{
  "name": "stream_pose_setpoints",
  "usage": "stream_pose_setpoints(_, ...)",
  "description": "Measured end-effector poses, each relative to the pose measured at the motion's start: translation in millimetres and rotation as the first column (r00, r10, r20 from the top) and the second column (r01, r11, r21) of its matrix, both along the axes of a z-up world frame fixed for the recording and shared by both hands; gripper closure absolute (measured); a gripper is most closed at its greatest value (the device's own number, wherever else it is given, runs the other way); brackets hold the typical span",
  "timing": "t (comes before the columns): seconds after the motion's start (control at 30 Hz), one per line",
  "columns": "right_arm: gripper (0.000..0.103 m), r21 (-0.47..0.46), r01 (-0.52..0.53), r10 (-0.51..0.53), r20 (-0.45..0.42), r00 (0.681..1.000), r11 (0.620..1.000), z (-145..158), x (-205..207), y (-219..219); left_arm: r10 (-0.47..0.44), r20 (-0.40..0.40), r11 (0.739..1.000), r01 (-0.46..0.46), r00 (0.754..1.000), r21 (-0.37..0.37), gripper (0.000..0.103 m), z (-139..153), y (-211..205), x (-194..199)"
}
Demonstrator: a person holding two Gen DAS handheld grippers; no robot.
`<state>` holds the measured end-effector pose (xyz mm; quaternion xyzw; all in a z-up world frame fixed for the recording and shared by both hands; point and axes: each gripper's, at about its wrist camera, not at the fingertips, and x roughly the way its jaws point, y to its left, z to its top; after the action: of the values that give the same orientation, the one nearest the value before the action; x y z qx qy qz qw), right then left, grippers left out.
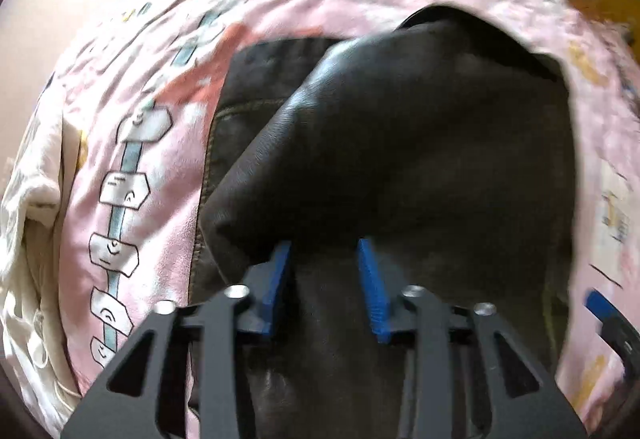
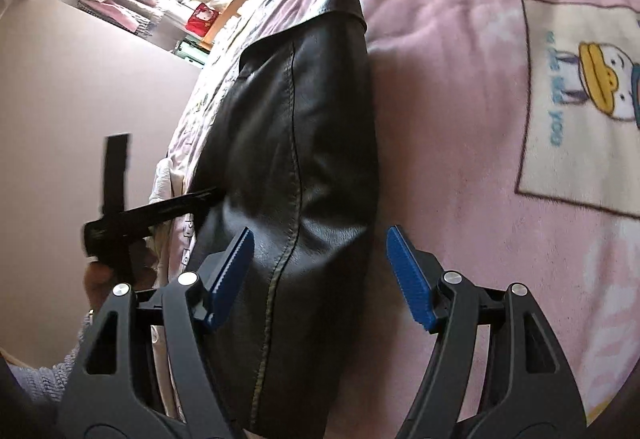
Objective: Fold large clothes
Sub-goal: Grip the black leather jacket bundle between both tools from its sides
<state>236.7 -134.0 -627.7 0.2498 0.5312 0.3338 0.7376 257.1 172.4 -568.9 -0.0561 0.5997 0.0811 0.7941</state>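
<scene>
Both tools, left tool (image 1: 326, 289) and right tool (image 2: 320, 279), gape empty over folded jacket (image 2: 296, 143); you're mid-fold, grab the near hem next.

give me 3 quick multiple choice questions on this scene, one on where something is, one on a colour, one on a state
1. Where does the jacket lie?
A. on a pink blanket
B. on a wooden floor
C. on a chair

2. What colour are the gripper pads?
A. red
B. blue
C. white

3. How do the right gripper's jaws stand?
A. shut on the jacket
B. shut on nothing
C. open

Key: 1 A, the black jacket rests on the pink printed blanket. 2 B, the ridged pads show blue in both views. 3 C, a wide gap shows between the pads, and neither presses on the jacket.
</scene>
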Motion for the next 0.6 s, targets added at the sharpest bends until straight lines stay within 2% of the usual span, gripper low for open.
stream_pose_setpoints(0.03,0.033,0.001,0.002,-0.002,-0.004,1.000,1.000,0,-1,2,-0.006,0.011,1.000,0.006,1.000,-0.004,0.040,8,1,-5)
stream_pose_setpoints(0.07,0.032,0.003,0.003,-0.003,-0.008,1.000,1.000,-1,-1,2,-0.019,0.031,1.000,0.020,0.999,-0.008,0.038,19,3,-12)
stream_pose_setpoints(0.1,0.032,0.004,0.003,-0.003,-0.009,1.000,1.000,-2,-5,0,-0.031,0.044,0.999,0.031,0.999,0.012,0.030,28,5,-19)
stream_pose_setpoints(0.13,0.031,0.005,0.004,-0.004,-0.010,1.000,1.000,-3,-4,-1,-0.034,0.052,0.998,0.031,0.998,0.050,0.016,34,7,-24)
stream_pose_setpoints(0.2,0.031,0.031,-0.002,0.002,-0.020,1.000,1.000,-5,-3,-3,-0.027,0.080,0.991,0.017,0.996,0.133,0.015,48,18,-36)
stream_pose_setpoints(0.33,0.023,0.127,0.011,-0.002,-0.073,0.997,0.992,-16,1,-15,0.003,0.026,0.987,-0.007,1.000,0.159,0.014,43,55,-45)
stream_pose_setpoints(0.43,0.016,0.179,0.040,-0.015,-0.137,0.990,0.983,-29,9,-21,0.013,-0.068,0.998,-0.009,0.998,0.060,0.014,15,88,-47)
stream_pose_setpoints(0.53,0.016,0.218,0.064,-0.019,-0.202,0.979,0.974,-42,15,-20,0.018,-0.118,1.000,-0.017,0.993,0.009,0.014,-5,103,-50)
stream_pose_setpoints(0.6,0.014,0.251,0.080,-0.018,-0.240,0.971,0.965,-51,18,-21,-0.007,-0.140,0.994,-0.009,0.990,-0.113,0.014,-22,113,-50)
